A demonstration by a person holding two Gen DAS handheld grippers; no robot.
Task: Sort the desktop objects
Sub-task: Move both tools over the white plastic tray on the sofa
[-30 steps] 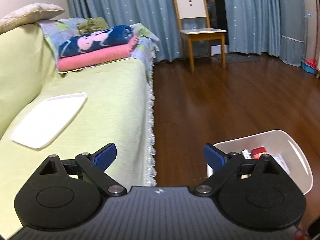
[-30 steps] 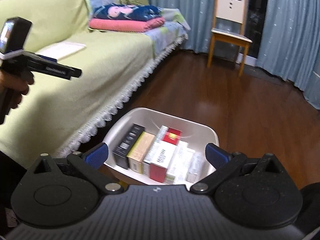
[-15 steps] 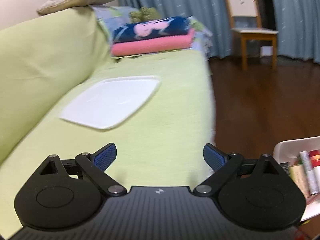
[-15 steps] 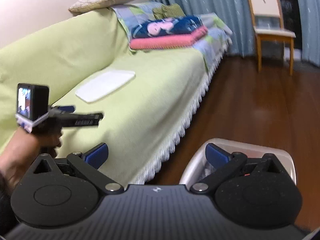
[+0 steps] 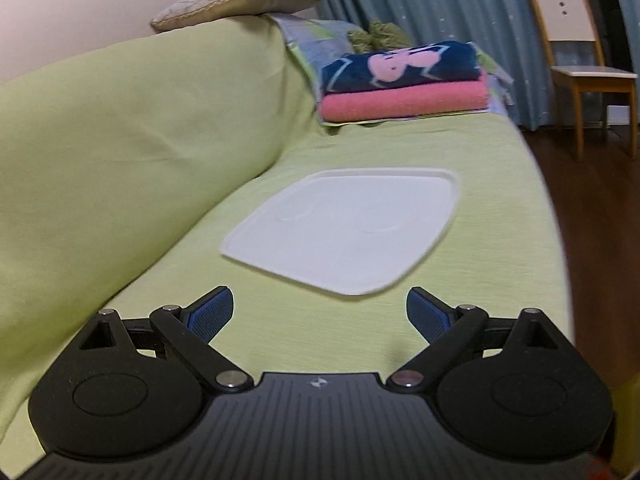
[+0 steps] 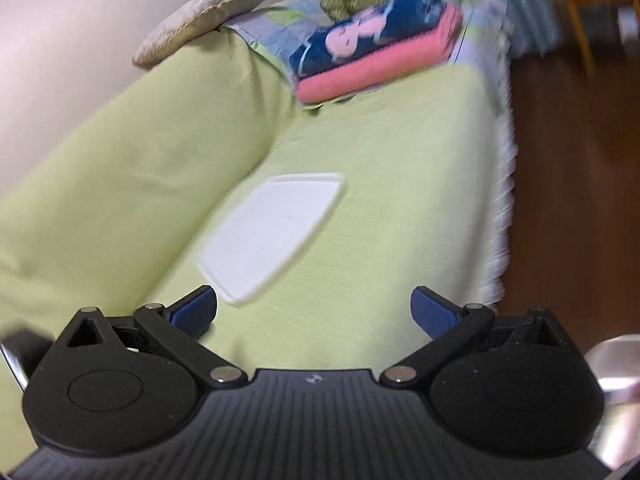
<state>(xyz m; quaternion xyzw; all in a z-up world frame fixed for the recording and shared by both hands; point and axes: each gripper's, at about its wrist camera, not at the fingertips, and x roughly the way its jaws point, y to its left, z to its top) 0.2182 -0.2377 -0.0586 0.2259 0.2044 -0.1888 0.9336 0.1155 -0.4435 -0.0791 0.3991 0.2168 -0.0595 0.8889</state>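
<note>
A flat white lid (image 5: 344, 228) lies on the green sofa seat, just beyond my left gripper (image 5: 320, 312), which is open and holds nothing. In the right wrist view the same white lid (image 6: 268, 232) lies ahead and slightly left of my right gripper (image 6: 314, 312), also open and empty. That view is blurred. A pale rim of the white bin (image 6: 616, 356) shows at the right edge of the right wrist view; the boxes in it are hidden.
The green sofa (image 5: 120, 152) fills both views, with a beige cushion (image 5: 236, 4) on its back and folded blue and pink towels (image 5: 404, 84) at the far end. A wooden chair (image 5: 576, 60) stands on the dark floor (image 5: 592, 208) by blue curtains.
Both grippers have swung left, away from the bin of boxes on the floor and toward the sofa. The white lid now lies close ahead of both. Both stayed open.
</note>
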